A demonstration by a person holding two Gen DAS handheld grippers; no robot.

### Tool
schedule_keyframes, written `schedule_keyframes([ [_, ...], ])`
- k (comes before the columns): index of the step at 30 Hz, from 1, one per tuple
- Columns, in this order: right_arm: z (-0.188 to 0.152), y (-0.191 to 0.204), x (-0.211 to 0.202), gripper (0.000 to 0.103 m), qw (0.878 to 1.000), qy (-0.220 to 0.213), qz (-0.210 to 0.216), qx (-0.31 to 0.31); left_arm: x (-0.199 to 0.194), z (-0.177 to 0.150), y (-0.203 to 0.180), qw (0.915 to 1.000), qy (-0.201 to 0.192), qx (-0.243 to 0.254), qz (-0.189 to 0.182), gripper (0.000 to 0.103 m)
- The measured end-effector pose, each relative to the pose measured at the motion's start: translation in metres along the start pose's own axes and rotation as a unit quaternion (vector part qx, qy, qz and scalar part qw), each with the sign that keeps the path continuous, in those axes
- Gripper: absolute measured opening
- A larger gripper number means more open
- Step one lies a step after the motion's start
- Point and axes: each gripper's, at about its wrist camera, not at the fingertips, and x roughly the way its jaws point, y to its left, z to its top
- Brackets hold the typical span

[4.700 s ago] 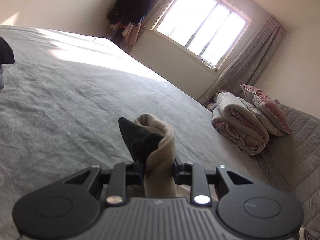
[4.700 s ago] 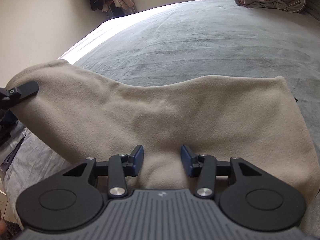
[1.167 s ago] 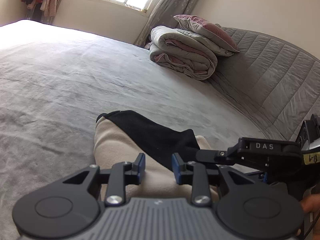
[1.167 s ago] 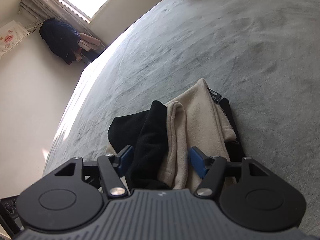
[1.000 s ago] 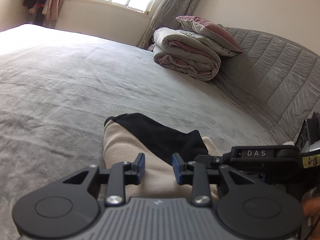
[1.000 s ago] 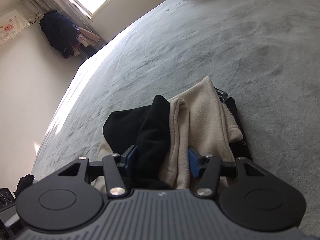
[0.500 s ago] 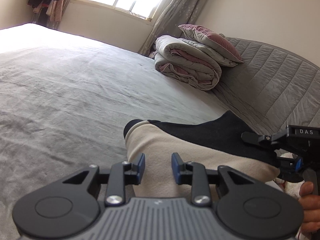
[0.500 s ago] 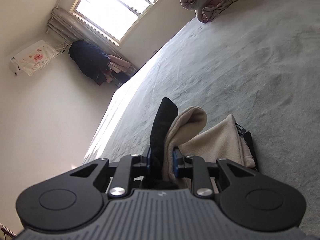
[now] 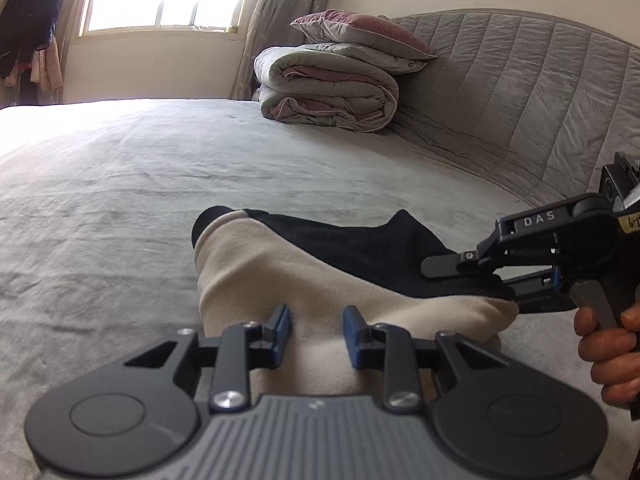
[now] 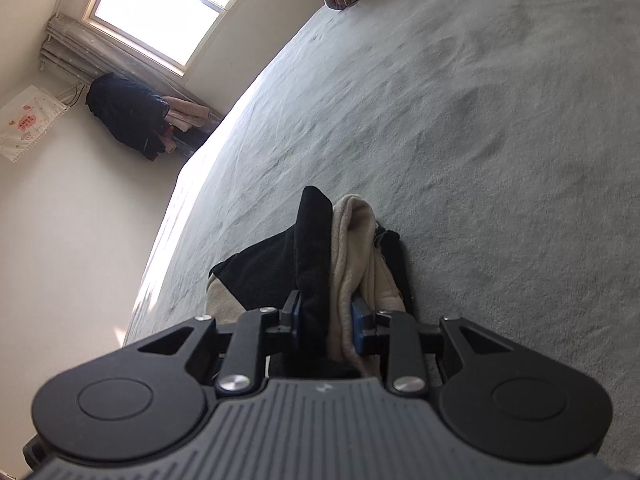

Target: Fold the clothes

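Observation:
A beige fleece garment (image 9: 280, 272) with a black lining (image 9: 360, 248) lies folded on the grey bed (image 9: 120, 184). My left gripper (image 9: 316, 330) is shut on its near beige edge, with the cloth bunched between the blue pads. In the left wrist view my right gripper (image 9: 492, 284) comes in from the right and pinches the garment's other end. The right wrist view shows that gripper (image 10: 326, 318) clamping a black and beige fold (image 10: 352, 232) that stands upright between its pads; its jaws are opening slightly while the pads still touch the cloth.
A rolled duvet with a pillow on top (image 9: 332, 92) sits at the far end of the bed, against the quilted grey headboard (image 9: 520, 92). Dark clothes (image 10: 128, 120) hang near the window. A hand (image 9: 608, 344) holds the right gripper's handle.
The right jaws, wide around the fold a second ago, have closed on it. Both grippers have shifted and rolled, and the garment now stretches lower between them.

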Motion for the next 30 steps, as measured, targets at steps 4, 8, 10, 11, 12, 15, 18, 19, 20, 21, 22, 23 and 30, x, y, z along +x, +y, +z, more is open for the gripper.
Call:
schedule_keyframes([
  [4, 0.001, 0.021, -0.011, 0.036, 0.999, -0.007, -0.01, -0.045, -0.006, 0.008, 0.005, 0.9999, -0.004, -0.011, -0.006, 0.03],
  [8, 0.003, 0.026, -0.026, 0.039, 0.997, -0.041, -0.016, -0.062, -0.009, 0.015, 0.016, 0.9984, -0.013, -0.054, -0.01, 0.031],
  [10, 0.003, 0.034, -0.032, 0.039, 0.994, -0.062, -0.02, -0.086, -0.008, 0.019, 0.022, 0.997, -0.015, -0.076, -0.006, 0.031],
  [11, 0.003, 0.038, -0.035, 0.039, 0.992, -0.071, -0.022, -0.099, -0.007, 0.022, 0.024, 0.9965, -0.017, -0.082, 0.0, 0.031],
  [12, 0.002, 0.043, -0.036, 0.039, 0.989, -0.08, -0.025, -0.118, -0.006, 0.027, 0.025, 0.9965, -0.017, -0.081, 0.004, 0.031],
  [15, -0.001, 0.059, -0.036, 0.039, 0.978, -0.104, -0.033, -0.178, 0.0, 0.041, 0.022, 0.9986, -0.025, -0.043, 0.018, 0.03],
  [18, -0.002, 0.067, -0.028, 0.038, 0.966, -0.121, -0.039, -0.224, 0.014, 0.051, 0.024, 0.9989, -0.022, -0.029, 0.03, 0.03],
  [19, -0.003, 0.067, -0.023, 0.036, 0.962, -0.124, -0.042, -0.239, 0.02, 0.053, 0.026, 0.9987, -0.02, -0.033, 0.032, 0.03],
  [20, -0.004, 0.068, -0.017, 0.03, 0.958, -0.125, -0.047, -0.255, 0.025, 0.053, 0.028, 0.9987, -0.019, -0.036, 0.032, 0.03],
  [21, -0.005, 0.069, -0.011, 0.025, 0.953, -0.127, -0.051, -0.272, 0.03, 0.053, 0.029, 0.9986, -0.017, -0.038, 0.032, 0.03],
  [22, -0.006, 0.069, -0.004, 0.025, 0.947, -0.126, -0.057, -0.291, 0.035, 0.053, 0.031, 0.9986, -0.016, -0.038, 0.034, 0.03],
  [23, -0.009, 0.07, 0.003, 0.025, 0.94, -0.123, -0.064, -0.313, 0.04, 0.052, 0.032, 0.9986, -0.016, -0.037, 0.035, 0.03],
  [30, -0.017, 0.051, 0.044, 0.021, 0.912, -0.092, -0.126, -0.378, 0.066, 0.04, 0.041, 0.9986, -0.01, -0.032, 0.041, 0.03],
])
